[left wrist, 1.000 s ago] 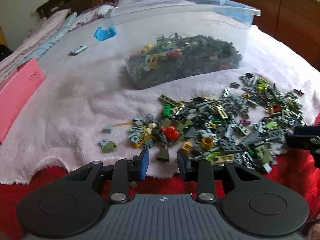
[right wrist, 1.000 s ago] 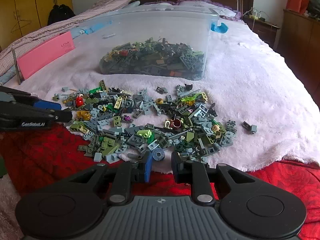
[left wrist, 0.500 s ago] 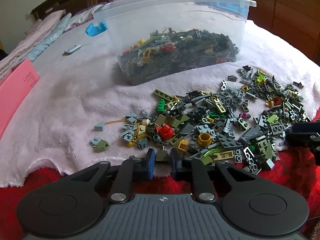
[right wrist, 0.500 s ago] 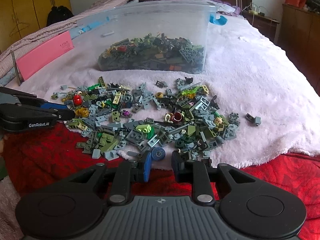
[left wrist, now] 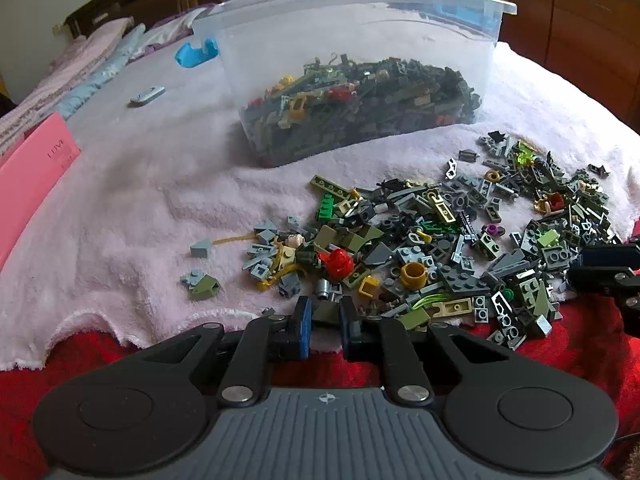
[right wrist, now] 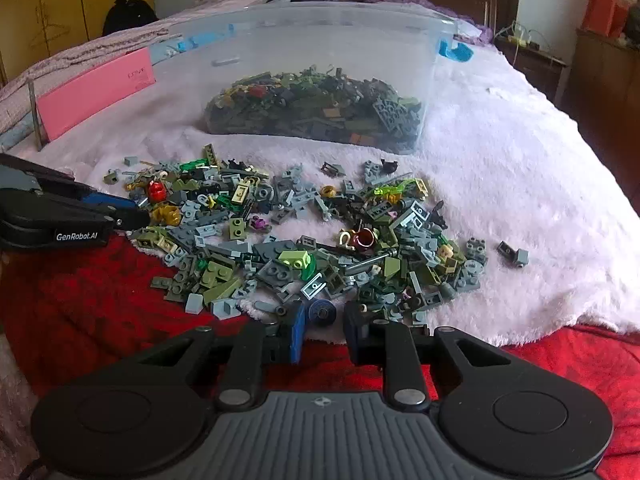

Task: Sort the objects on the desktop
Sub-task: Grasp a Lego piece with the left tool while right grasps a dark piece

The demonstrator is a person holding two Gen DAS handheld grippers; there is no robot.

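Observation:
A pile of small toy bricks (left wrist: 440, 240) lies on a pale pink towel (left wrist: 140, 208); it also shows in the right wrist view (right wrist: 312, 232). Behind it stands a clear plastic bin (left wrist: 360, 68) partly filled with bricks, also in the right wrist view (right wrist: 320, 80). My left gripper (left wrist: 324, 314) is closed on a dark olive brick (left wrist: 325, 312) at the pile's near edge. My right gripper (right wrist: 323, 316) is narrowly open around a dark blue round piece (right wrist: 321, 313), whether the pads touch it is unclear.
A pink box (left wrist: 28, 184) lies at the left, a blue clip (left wrist: 196, 54) and a small white device (left wrist: 147, 96) behind. A red blanket (left wrist: 80, 360) lies under the towel's near edge. Wooden furniture (left wrist: 580, 32) borders the bed.
My left gripper's jaws have narrowed from wide open onto the olive brick and it moved in toward the pile. My right gripper moved slightly toward the blue round piece.

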